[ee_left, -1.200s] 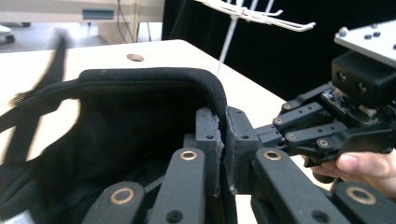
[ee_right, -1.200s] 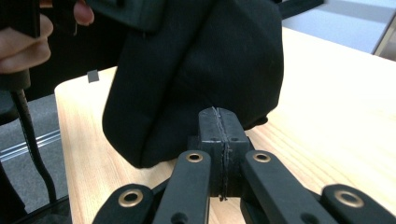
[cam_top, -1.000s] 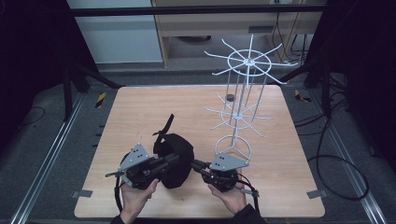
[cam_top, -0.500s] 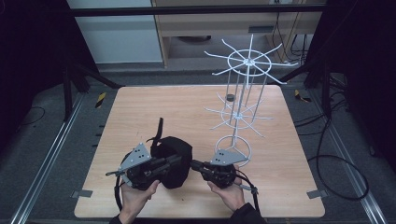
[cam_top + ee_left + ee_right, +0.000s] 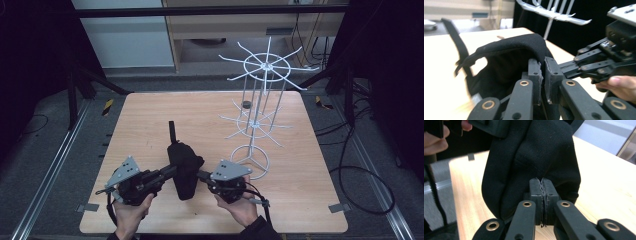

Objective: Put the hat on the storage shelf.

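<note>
Near the front edge of the table [image 5: 150, 115], a bit left of the white wire rack [image 5: 257, 125], sits a black fabric bag [image 5: 184, 167], and it's getting pinched from both sides. On the side of the bag away from the rack, the left tool [image 5: 170, 171] is clamped together on the bag's rim; in the left gripper view you can see the cloth edge squeezed between its two pads [image 5: 541, 75], with the rest of the bag arching open behind them. On the rack side, the right tool [image 5: 202, 175] has just closed its jaws too, and in the right gripper view the pads [image 5: 543, 195] meet tight with the bag's fabric bunched right at them. So both are gripping the bag, one each side, with the bag standing up between them, its bottom on the wood as far as I can tell. A black strap [image 5: 171, 131] sticks up from the bag's far end, pointing toward the back of the table. Behind the rack's pole there's a small dark round thing [image 5: 246, 104] on the tabletop, too tiny to make out.
</note>
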The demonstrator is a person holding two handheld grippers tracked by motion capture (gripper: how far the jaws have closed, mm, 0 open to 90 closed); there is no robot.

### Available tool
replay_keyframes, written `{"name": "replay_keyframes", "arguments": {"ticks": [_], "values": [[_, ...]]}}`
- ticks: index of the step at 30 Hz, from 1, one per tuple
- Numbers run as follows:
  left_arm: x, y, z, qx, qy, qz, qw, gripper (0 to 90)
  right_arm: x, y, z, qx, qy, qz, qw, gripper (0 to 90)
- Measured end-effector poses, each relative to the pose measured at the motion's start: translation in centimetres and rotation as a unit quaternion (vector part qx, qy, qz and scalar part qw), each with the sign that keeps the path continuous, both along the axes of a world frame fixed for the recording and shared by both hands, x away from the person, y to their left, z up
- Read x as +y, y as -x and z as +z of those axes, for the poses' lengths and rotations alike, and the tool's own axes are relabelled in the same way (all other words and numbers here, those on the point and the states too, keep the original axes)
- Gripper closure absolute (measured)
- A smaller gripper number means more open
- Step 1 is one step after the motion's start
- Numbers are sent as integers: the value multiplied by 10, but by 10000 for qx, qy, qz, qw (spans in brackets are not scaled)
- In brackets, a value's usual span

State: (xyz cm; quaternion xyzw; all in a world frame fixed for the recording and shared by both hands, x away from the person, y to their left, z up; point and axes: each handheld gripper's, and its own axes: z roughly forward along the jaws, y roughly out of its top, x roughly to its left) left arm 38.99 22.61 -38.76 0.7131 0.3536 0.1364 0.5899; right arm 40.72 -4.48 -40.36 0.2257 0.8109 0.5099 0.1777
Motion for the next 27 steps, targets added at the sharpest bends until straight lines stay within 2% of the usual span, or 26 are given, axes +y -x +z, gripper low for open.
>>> {"name": "replay_keyframes", "arguments": {"ticks": [1,2,3,5,6,7,8,11,12,14,15,16,17,18,20,21,22,24,25,26,27], "values": [[11,0,-7,63,-45,162,9998,837,14,-2,-3,13,179,25,9998,891],[11,0,-7,63,-45,162,9998,837,22,-3,-4,2,263,27,9996,891],[23,1,-13,117,-84,336,9993,837,29,-4,-5,11,337,39,9994,891],[34,1,-20,205,-130,487,9985,836,45,-6,-9,26,495,65,9987,891],[34,1,-20,205,-130,487,9985,835,45,-6,-9,26,495,65,9987,891],[46,0,-28,353,-123,625,9973,835,60,-8,-13,18,676,91,9977,891],[51,0,-32,432,-131,684,9966,834,68,-9,-15,25,751,100,9971,891],[64,-1,-40,555,-210,861,9945,832,86,-13,-22,116,875,128,9960,889],[64,-1,-40,555,-210,861,9945,831,86,-13,-22,116,875,128,9960,889],[74,-4,-45,626,-259,1038,9923,829,99,-15,-28,86,852,147,9962,870],[74,-4,-45,626,-259,1038,9923,829,102,-16,-30,44,786,141,9968,848],[77,-5,-47,647,-282,1101,9914,829,102,-16,-30,44,786,141,9968,848],[83,-8,-50,724,-294,1222,9894,828,102,-18,-30,64,542,138,9984,796],[83,-8,-50,724,-294,1222,9894,827,102,-18,-30,64,542,138,9984,796],[88,-12,-54,799,-337,1337,9872,825,97,-19,-29,33,286,151,9995,753],[93,-15,-57,867,-376,1456,9848,820,90,-19,-27,42,181,136,9997,740],[93,-15,-57,867,-376,1456,9848,817,90,-19,-27,42,181,136,9997,740],[99,-17,-59,973,-353,1561,9823,814,75,-21,-28,96,149,32,9998,713],[101,-18,-61,1014,-380,1612,9810,814,75,-21,-28,96,149,32,9998,713],[106,-21,-64,1139,-428,1736,9773,809,64,-23,-31,168,183,-45,9997,696],[108,-22,-66,1169,-482,1787,9758,807,59,-24,-33,208,212,-79,9995,693]]}}
